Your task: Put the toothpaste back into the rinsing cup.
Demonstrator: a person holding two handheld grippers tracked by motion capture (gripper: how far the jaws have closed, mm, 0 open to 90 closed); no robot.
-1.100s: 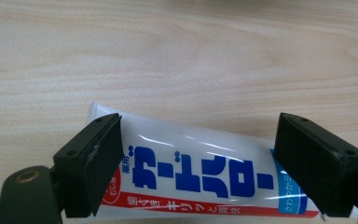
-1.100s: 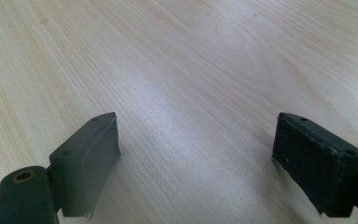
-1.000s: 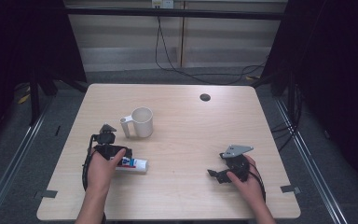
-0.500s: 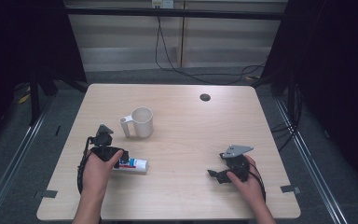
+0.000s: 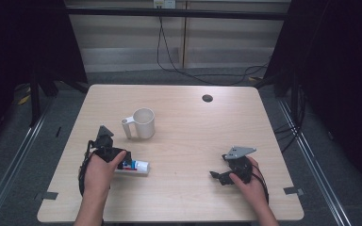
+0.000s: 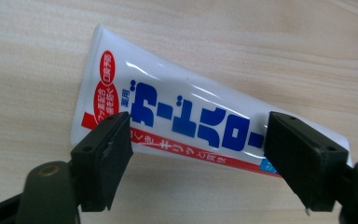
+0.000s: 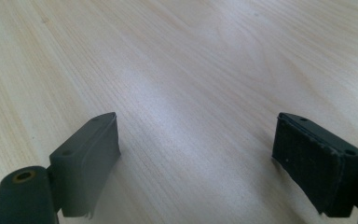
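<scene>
Toothpaste tube (image 6: 186, 121) lies flat on table (image 5: 193, 122) nr front-left edge, just below mug (image 5: 143, 123); L gripper (image 6: 198, 149) is spread astride it, prob. for a grasp; R gripper (image 7: 209, 154) is held spread over bare wood, idle.

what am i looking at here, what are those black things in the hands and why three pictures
A person sits at a wooden table, holding a hand-operated two-jaw gripper in each hand. The high view looks down from above; the other two come from cameras riding on the grippers, looking along their black jaws. On the table are a white mug, a toothpaste tube and a small dark disc. The left gripper is over the tube, its jaws open along the tube's length, not yet gripping. The right gripper is open over bare wood. Nothing is held.
</scene>
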